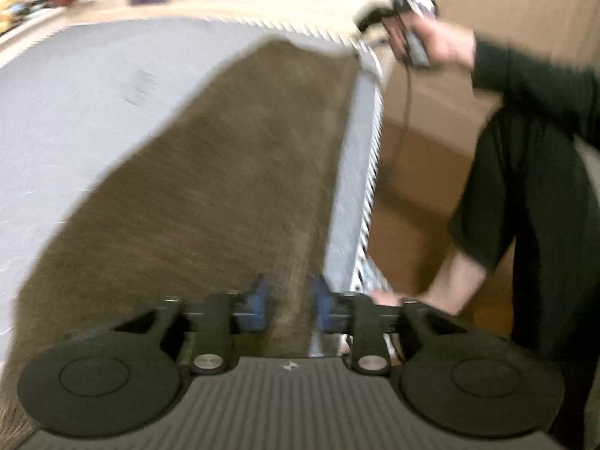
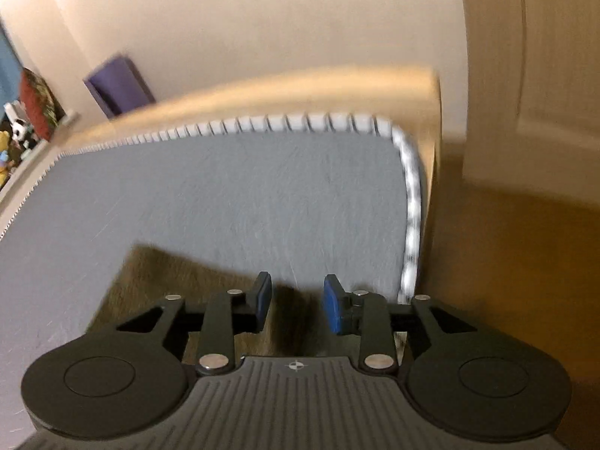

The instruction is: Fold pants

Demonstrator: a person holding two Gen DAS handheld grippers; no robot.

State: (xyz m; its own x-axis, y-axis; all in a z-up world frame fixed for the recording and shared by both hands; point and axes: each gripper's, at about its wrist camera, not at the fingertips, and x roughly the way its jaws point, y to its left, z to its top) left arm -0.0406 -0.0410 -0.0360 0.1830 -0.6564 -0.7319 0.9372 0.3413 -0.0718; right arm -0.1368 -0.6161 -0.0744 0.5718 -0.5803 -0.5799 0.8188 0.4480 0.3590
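While both grippers tilt downward, olive-brown pants (image 1: 210, 187) lie along the grey mattress's (image 2: 225, 195) right edge.
Left gripper (image 1: 288, 305) and right gripper (image 2: 298, 302): jaws spread, gripping nothing.

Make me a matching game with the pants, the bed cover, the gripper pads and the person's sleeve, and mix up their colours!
Things:
1. pants
2. bed cover
3. gripper pads
4. sleeve

Colours:
A. blue
B. dark, near black
C. olive brown
D. grey

Pairs: 1-C, 2-D, 3-A, 4-B
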